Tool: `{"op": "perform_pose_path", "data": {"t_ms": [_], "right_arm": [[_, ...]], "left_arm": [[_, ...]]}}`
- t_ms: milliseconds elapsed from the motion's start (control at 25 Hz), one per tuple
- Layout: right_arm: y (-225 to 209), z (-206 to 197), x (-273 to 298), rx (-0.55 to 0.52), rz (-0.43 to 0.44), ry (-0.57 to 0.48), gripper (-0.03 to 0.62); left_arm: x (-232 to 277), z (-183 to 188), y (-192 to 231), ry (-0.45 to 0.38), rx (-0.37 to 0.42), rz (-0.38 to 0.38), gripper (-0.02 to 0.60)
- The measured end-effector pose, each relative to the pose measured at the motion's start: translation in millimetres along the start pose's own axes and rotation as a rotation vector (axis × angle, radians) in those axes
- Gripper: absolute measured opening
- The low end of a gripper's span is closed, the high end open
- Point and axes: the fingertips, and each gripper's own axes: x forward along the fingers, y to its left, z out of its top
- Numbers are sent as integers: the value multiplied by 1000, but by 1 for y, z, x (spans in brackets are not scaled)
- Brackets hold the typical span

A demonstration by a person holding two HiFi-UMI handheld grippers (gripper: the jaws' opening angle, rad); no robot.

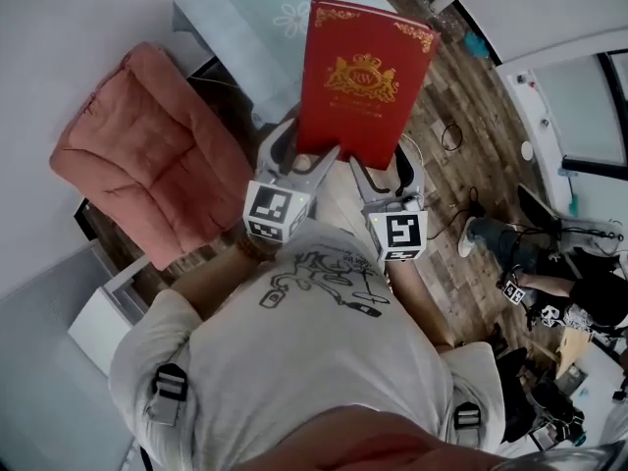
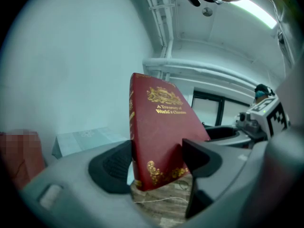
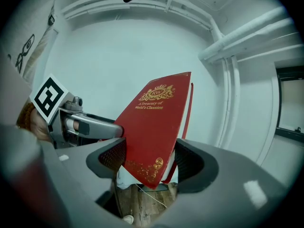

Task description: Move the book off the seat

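A red hardback book (image 1: 361, 81) with gold print on its cover is held in the air in front of me, its lower edge gripped from both sides. My left gripper (image 1: 299, 157) is shut on its lower left corner, and my right gripper (image 1: 378, 172) is shut on its lower right corner. The left gripper view shows the book (image 2: 161, 132) standing between the left gripper's (image 2: 156, 161) dark pads. The book (image 3: 154, 127) sits the same way in the right gripper (image 3: 151, 161). The pink cushioned seat (image 1: 147, 155) lies to the left, with nothing on it.
A glass table (image 1: 245, 18) with a flower pattern stands beyond the book. Wooden floor with cables (image 1: 453, 135) lies below. A seated person (image 1: 549, 263) and gear are at the right. A white cabinet (image 1: 103, 322) stands at lower left.
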Motion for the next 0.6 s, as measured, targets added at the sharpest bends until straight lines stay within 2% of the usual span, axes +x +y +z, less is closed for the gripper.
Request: {"op": "perform_pose_path", "data": {"t_ms": [120,200,240,360,400,480,600], "right_arm": [[-3,16,30,-21,57,6,325],[7,4,-15,-12,51,-6,325],[20,-13,-64,25,-18,-39,325],[72,-70,-241,210,-399,-199,325],[80,-82,-285,236,-455,-223,325],[81,-87,-319,232,-447,-226,325],[69,-66,-283,203,-385,-209,325]], "left_arm": [[8,13,27,-2,-24,51,331],[-17,2,-12,6,-13,44,331],[-42,-10,-53,19,40,-20,331],[-122,-44,-199,80,316,-370,331],[-141,-52,-237,90,357,-422,331],[-156,-56,-267,93,358,-415,331],[-139,-38,-236,78,319,-353,331]]}}
